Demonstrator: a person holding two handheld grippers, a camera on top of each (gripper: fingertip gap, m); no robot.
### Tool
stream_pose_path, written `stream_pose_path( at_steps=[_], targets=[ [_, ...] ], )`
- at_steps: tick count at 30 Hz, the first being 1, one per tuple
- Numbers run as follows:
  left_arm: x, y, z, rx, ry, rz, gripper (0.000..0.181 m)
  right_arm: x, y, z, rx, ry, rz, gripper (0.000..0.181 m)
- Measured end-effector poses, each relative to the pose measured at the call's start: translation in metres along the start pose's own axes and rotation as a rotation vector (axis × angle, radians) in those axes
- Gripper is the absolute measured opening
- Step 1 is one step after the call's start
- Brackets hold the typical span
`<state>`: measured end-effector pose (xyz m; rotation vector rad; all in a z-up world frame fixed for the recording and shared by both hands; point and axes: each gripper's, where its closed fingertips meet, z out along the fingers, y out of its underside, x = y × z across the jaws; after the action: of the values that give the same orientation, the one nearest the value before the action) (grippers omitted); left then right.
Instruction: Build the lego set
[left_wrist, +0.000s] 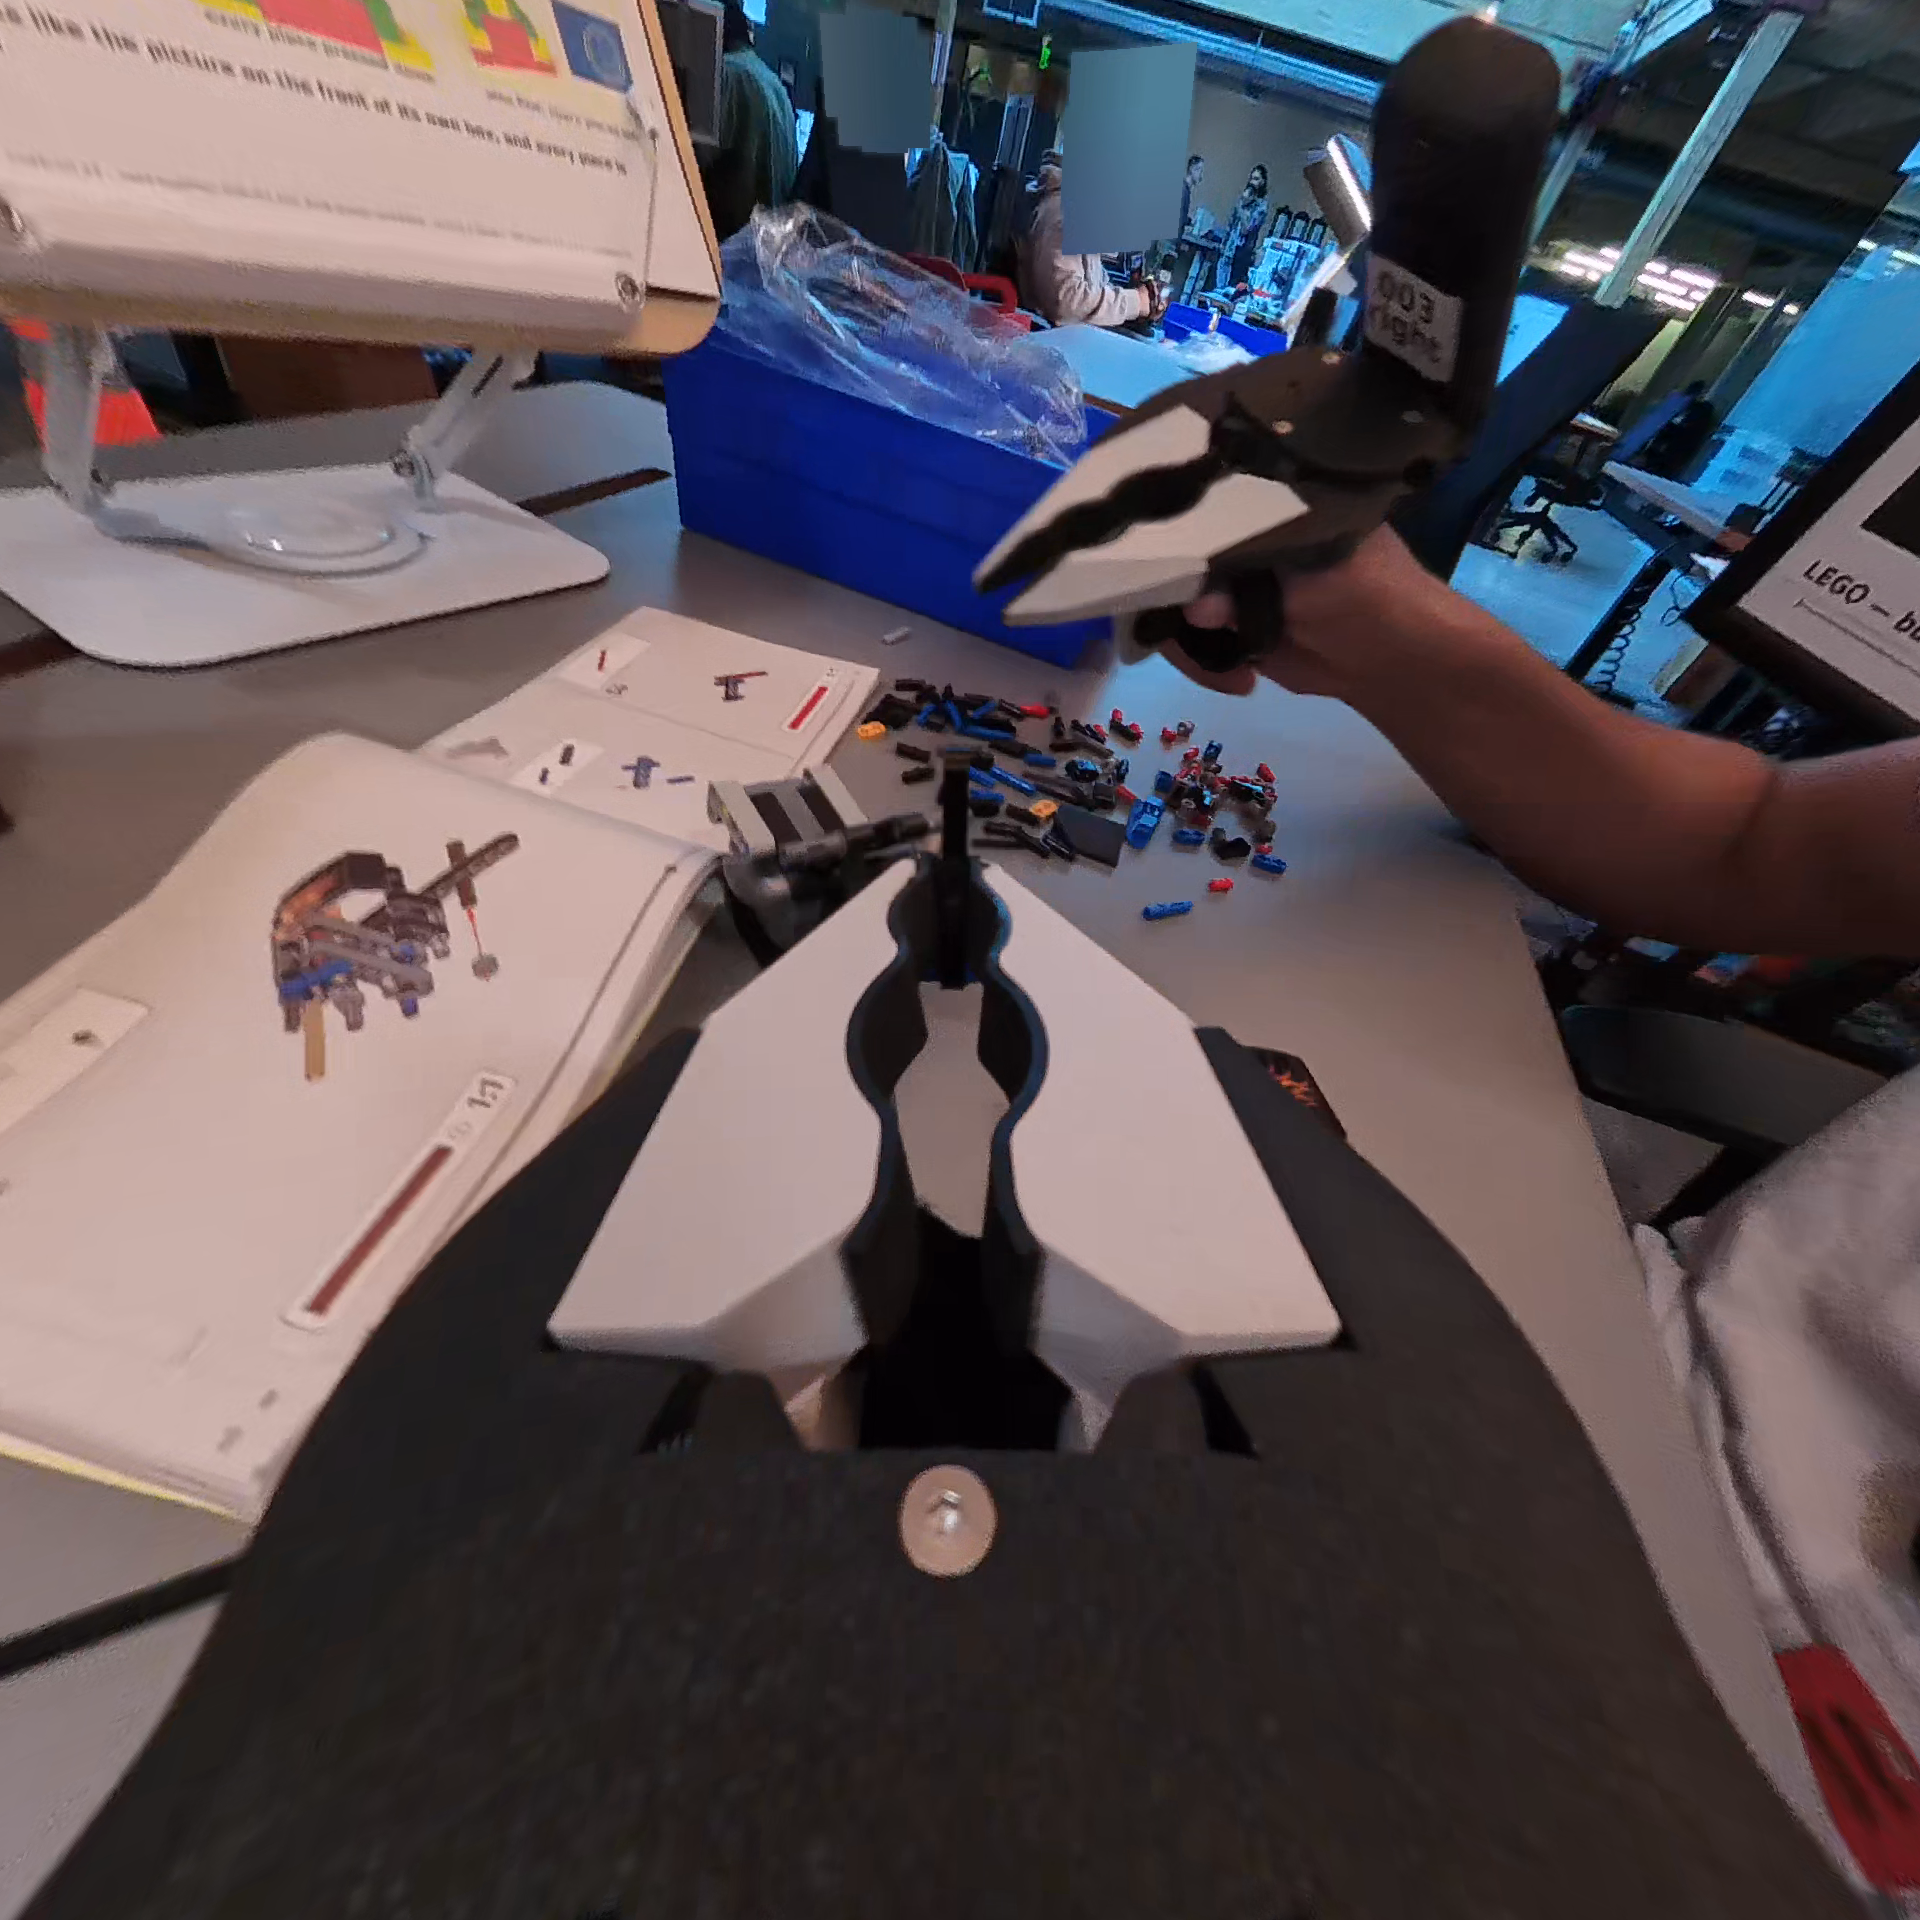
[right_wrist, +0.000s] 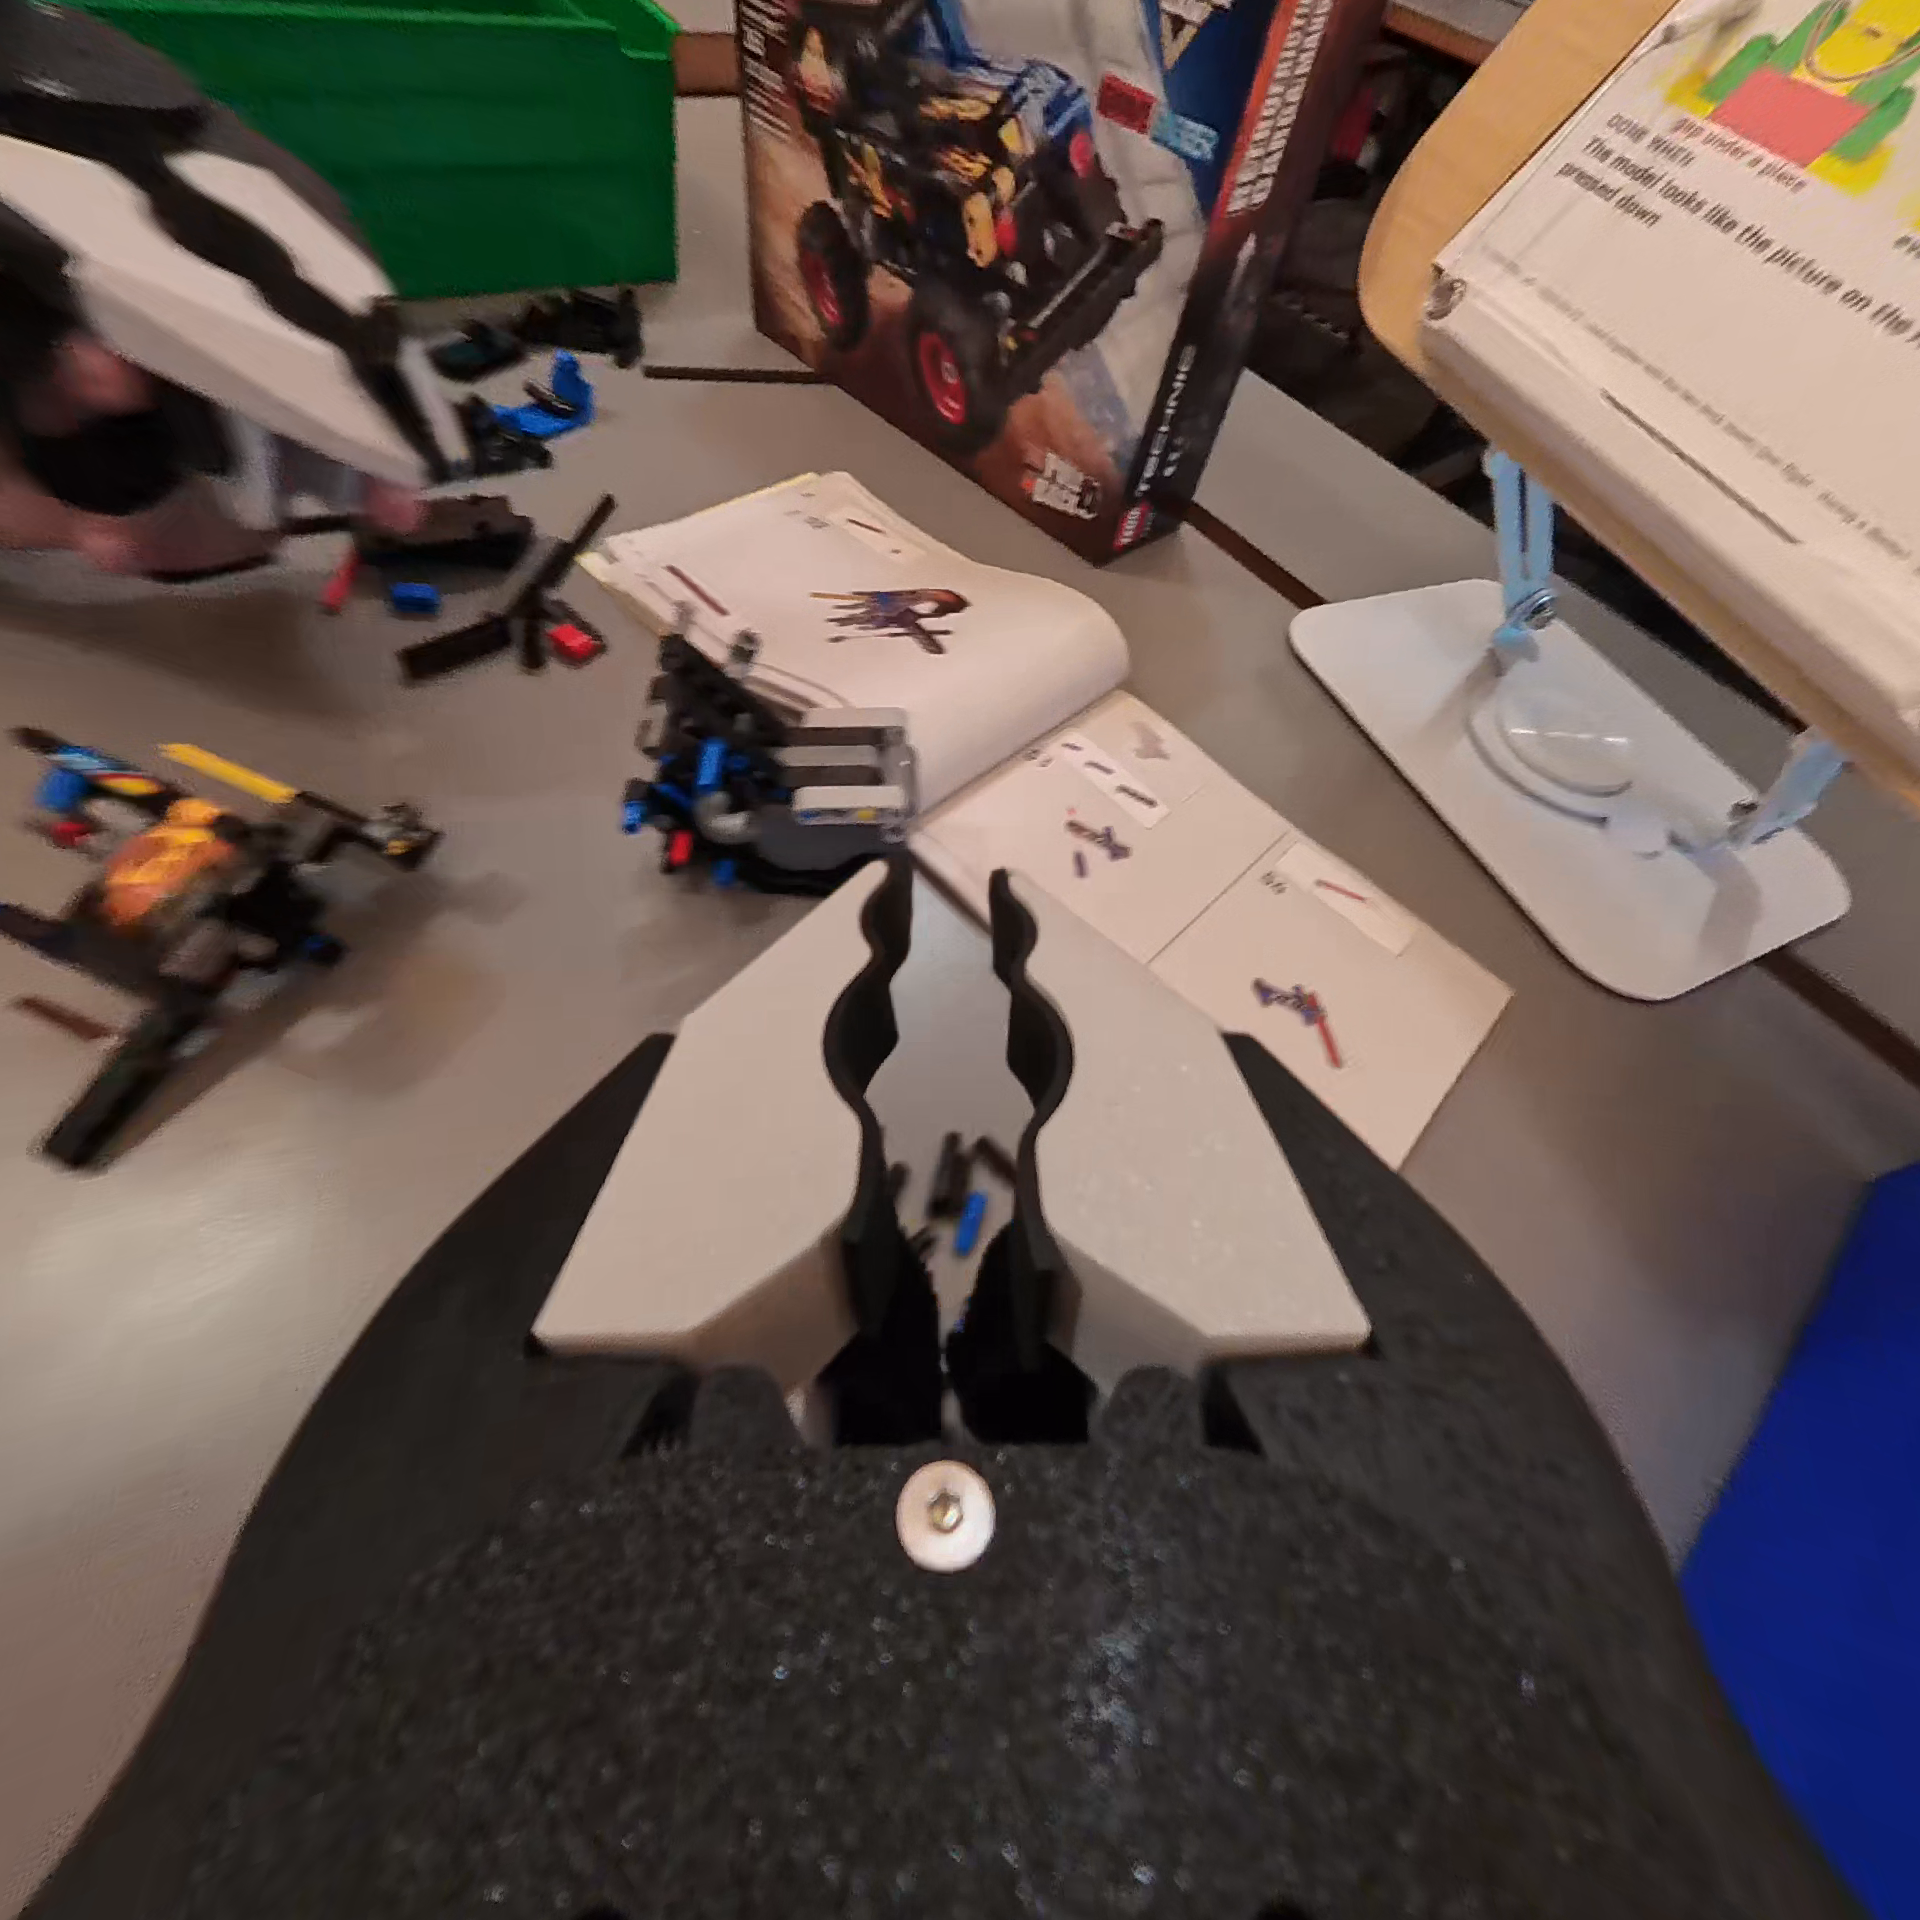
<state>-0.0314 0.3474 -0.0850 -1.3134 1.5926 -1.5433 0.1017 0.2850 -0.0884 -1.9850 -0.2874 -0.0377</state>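
The left gripper (left_wrist: 951, 883) is clamped on a thin black axle (left_wrist: 952, 831), held above the table just by the grey chassis (left_wrist: 805, 821). The axle stands upright, long axis running straight out past the fingertips. The right gripper (right_wrist: 940, 883) hangs parted and empty over the booklet (right_wrist: 883, 613). Gripped only at its base, the axle could pivot or slip when pushed into a hole.
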Motion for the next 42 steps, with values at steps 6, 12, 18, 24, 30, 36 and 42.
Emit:
stream_pose_path(
  at_steps=[6,12,18,24,30,36,42],
  targets=[
    [-0.005,0.006,-0.001,0.026,0.036,-0.182,0.001,0.021,0.018,0.029,-0.013,0.072,-0.006,0.014],
    [-0.013,0.012,0.001,0.018,0.053,-0.257,0.001,0.007,0.009,0.027,0.063,0.02,0.011,0.01],
    [0.009,0.01,0.006,0.015,0.172,-0.251,0.001,-0.086,-0.052,0.033,0.206,-0.497,0.172,0.021],
    [0.034,0.003,0.006,0.021,0.222,-0.192,0.001,-0.13,-0.078,0.047,0.202,-0.721,0.228,0.024],
    [0.038,0.004,0.006,0.007,0.207,-0.134,0.002,-0.139,-0.078,0.05,0.192,-0.712,0.202,0.004],
    [0.033,0.002,0.003,0.014,0.199,-0.129,0.004,-0.135,-0.073,0.05,0.164,-0.724,0.224,0.002],
    [0.037,0.004,0.005,0.01,0.206,-0.1,0.003,-0.136,-0.07,0.048,0.122,-0.775,0.245,0.002]
  ],
)
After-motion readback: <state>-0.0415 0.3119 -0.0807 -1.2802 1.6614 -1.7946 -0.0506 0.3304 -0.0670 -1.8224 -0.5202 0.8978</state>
